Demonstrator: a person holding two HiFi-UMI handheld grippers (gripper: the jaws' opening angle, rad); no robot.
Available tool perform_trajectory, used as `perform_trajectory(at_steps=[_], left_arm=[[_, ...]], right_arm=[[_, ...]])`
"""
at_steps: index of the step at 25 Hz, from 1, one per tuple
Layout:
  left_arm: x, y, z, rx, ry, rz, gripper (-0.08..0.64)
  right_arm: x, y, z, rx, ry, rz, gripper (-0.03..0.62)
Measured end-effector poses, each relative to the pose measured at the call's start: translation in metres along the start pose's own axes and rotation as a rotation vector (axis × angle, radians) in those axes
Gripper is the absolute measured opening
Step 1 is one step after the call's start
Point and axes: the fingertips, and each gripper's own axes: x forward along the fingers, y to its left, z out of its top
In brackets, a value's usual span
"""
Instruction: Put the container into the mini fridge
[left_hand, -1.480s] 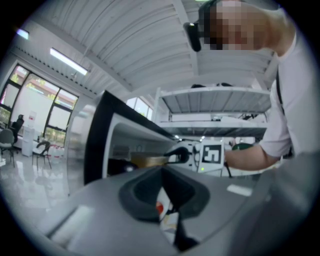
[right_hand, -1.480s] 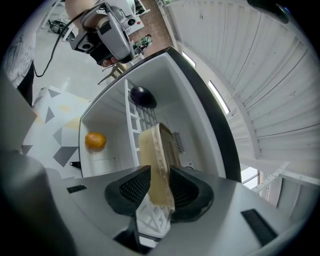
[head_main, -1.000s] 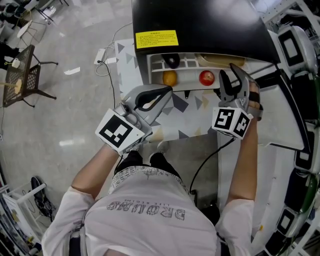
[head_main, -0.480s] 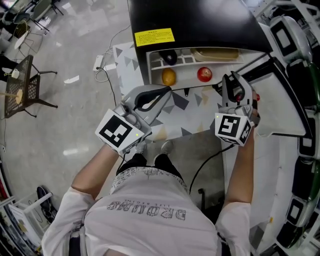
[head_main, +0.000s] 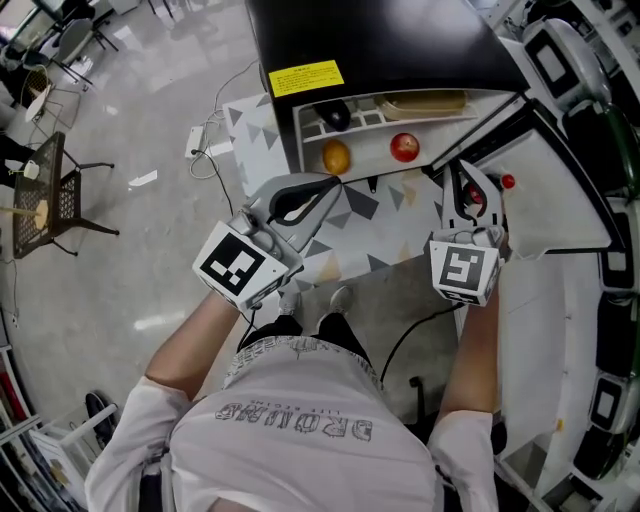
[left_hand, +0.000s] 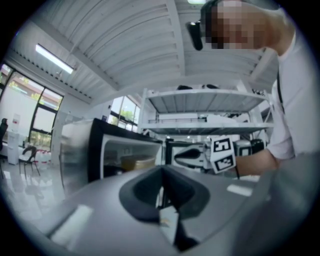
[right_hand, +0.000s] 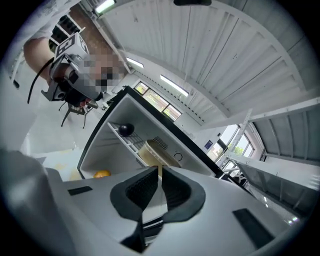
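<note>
In the head view, the black mini fridge (head_main: 400, 40) stands open on a mat with grey triangles (head_main: 400, 225), and its white door (head_main: 560, 215) is swung out to the right. The container (head_main: 425, 103), beige and with a lid, lies already inside, on the upper wire shelf. A dark round fruit (head_main: 337, 118) is on the same shelf, to the left of it. On the fridge floor below sit an orange (head_main: 336, 156) and a red apple (head_main: 405, 147), apart from each other. The left claw (head_main: 325, 188) points toward the fridge opening, near the orange but not touching it. The right claw (head_main: 463, 180) is in front of the right edge of the opening, beside the door, and carries nothing.

In the left gripper view, the left claw (left_hand: 161, 192) has its two dark pads pressed together with nothing between them. Behind it the mini fridge (left_hand: 97, 150) shows with the container (left_hand: 136, 162) on the shelf. The right claw (left_hand: 192, 156) with its marker cube (left_hand: 222, 152) is seen at the right.

In the right gripper view, the right claw (right_hand: 160, 187) has just been closing. Its jaws now stand almost together, only a thin slit remains, and nothing is between them. Beyond it the container (right_hand: 150, 150) rests on the wire shelf, the dark round fruit (right_hand: 125, 130) is to the left of it, and the orange (right_hand: 101, 174) lies below.
</note>
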Motion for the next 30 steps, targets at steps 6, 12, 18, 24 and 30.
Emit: perform_trajectory(at_steps=[6, 12, 18, 24, 30], left_arm=[[-0.005, -0.003, 0.007, 0.003, -0.014, -0.022, 0.008], [-0.007, -0.006, 0.008, 0.01, -0.013, -0.046, 0.008], [-0.007, -0.008, 0.007, 0.01, -0.01, -0.067, 0.008], [-0.007, -0.009, -0.002, 0.017, 0.012, -0.088, 0.008], [-0.006, -0.009, -0.007, 0.009, 0.019, -0.099, 0.008]], right_arm=[[-0.018, 0.001, 0.011, 0.098, -0.023, -0.013, 0.012], [-0.03, 0.008, 0.011, 0.192, -0.021, -0.019, 0.005], [-0.041, 0.016, 0.011, 0.279, -0.024, -0.018, 0.002], [-0.048, 0.026, 0.013, 0.345, -0.028, -0.015, 0.002], [-0.054, 0.034, 0.015, 0.426, -0.036, -0.006, 0.002]])
